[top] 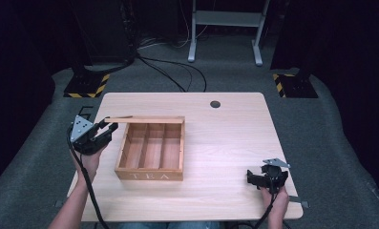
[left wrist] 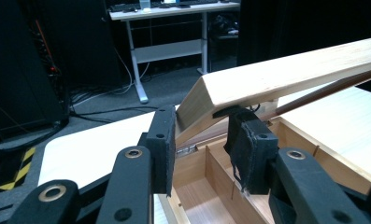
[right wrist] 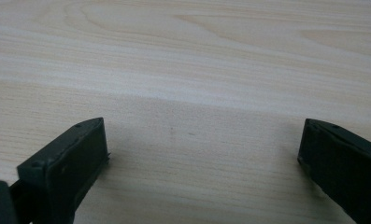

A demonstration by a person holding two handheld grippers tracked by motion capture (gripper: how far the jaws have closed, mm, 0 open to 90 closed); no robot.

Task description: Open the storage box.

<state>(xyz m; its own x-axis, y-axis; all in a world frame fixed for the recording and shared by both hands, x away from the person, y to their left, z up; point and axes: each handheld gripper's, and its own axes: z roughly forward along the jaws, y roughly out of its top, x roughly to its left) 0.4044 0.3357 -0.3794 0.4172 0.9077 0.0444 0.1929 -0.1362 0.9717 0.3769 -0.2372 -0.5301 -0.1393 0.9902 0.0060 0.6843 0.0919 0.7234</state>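
Note:
A wooden tea box (top: 151, 157) marked TEA stands left of the table's middle, with three bare compartments (left wrist: 206, 196) inside. Its lid (top: 144, 119) is hinged at the far side and raised. In the left gripper view the lid (left wrist: 286, 77) slants up to the right, and my left gripper (left wrist: 202, 140) is shut on its near corner, one pad on each side. From above, the left gripper (top: 110, 128) sits at the box's far left corner. My right gripper (top: 250, 177) rests near the table's front right, open, with bare wood between its jaws (right wrist: 202, 154).
The light wooden table (top: 235, 138) has a round cable hole (top: 215, 104) near its far edge. Behind it stand a grey desk frame (top: 225, 28), floor cables (top: 177, 71) and two stands with hazard-striped bases (top: 87, 86).

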